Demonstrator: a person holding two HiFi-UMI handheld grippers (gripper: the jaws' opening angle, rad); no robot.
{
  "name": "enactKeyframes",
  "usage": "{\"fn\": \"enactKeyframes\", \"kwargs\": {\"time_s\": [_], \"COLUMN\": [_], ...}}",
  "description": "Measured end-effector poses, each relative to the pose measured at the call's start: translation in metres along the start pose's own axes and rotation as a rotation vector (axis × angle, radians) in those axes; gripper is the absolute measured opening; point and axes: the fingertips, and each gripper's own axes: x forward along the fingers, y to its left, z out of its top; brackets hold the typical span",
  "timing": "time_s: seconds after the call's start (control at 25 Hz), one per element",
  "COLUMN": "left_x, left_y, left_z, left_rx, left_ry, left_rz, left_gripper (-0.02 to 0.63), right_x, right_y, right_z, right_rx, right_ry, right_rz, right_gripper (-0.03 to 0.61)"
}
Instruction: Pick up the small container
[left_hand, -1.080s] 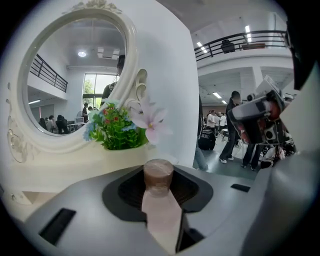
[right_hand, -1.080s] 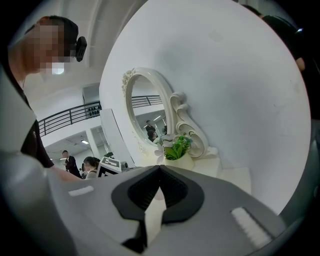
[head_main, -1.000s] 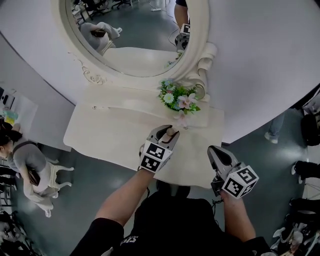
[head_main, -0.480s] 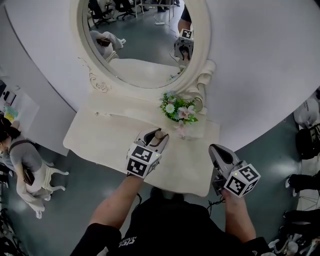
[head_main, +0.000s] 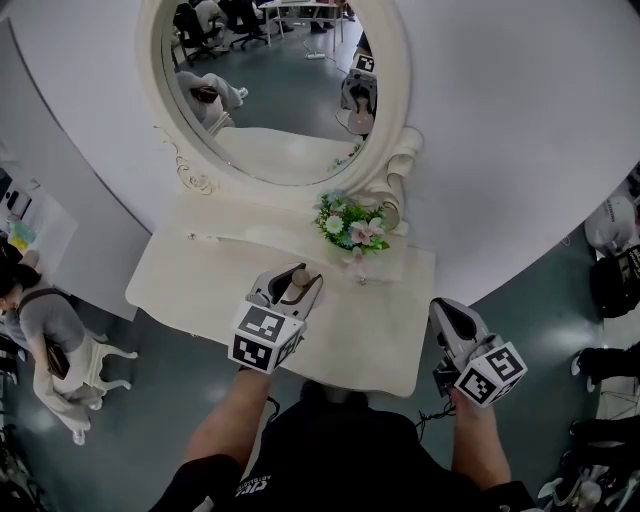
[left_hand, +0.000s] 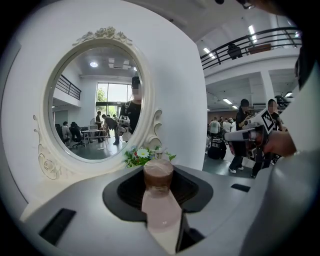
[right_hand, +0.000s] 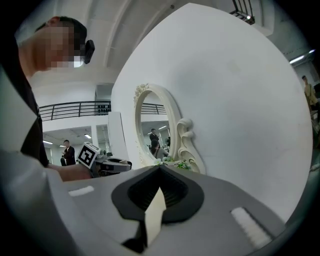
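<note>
A person stands at a cream dressing table (head_main: 200, 270) with an oval mirror (head_main: 270, 90) behind it and a small bunch of flowers (head_main: 350, 222) at its far right. Each hand holds a pair of tongs.

The step in hand looks like the lift itself. The small container (left_hand: 160, 210), a pale pink bottle with a brown cap (left_hand: 158, 174), is gripped in the left tongs (head_main: 290, 284) over the middle of the table, on the near side of the flowers. It appears to be raised off the tabletop, though no view shows the gap beneath it clearly. In the left gripper view it stands upright, cap toward the mirror.

The left tongs are partly spread, only as wide as the bottle, and pinch its body from both sides. Nothing else touches them.

The right tongs (head_main: 446, 312) hang off the near right corner of the table, well apart from the bottle. They are pressed together with nothing between them.

The picking up seems nearly or fully done. The next move, as a judgement, calls for a steady squeeze and a level carry, because the bottle's smooth, narrow body could slip or tilt if the grip loosens.
</note>
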Motion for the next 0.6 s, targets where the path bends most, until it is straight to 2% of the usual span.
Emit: {"fn": "enactKeyframes", "kwargs": {"time_s": [0.12,0.32,0.6], "left_x": [-0.001,-0.003,-0.009], "left_y": [0.002,0.004,0.000], "left_z": [0.007,0.025,0.046], "left_rx": [0.003,0.008,0.008], "left_ry": [-0.009,-0.039,-0.076], "left_rz": [-0.005,-0.015,-0.036], "left_gripper": [0.136,0.136,0.135], "right_x": [0.000,-0.002,-0.003], "right_y": [0.003,0.008,0.017], "right_z": [0.018,0.042,0.041], "right_rx": [-0.045,-0.066,-0.076], "right_ry": [-0.028,-0.083,-0.078], "right_rz": [0.020,0.011,0.019], "right_gripper": [0.009,0.009,0.009]}}
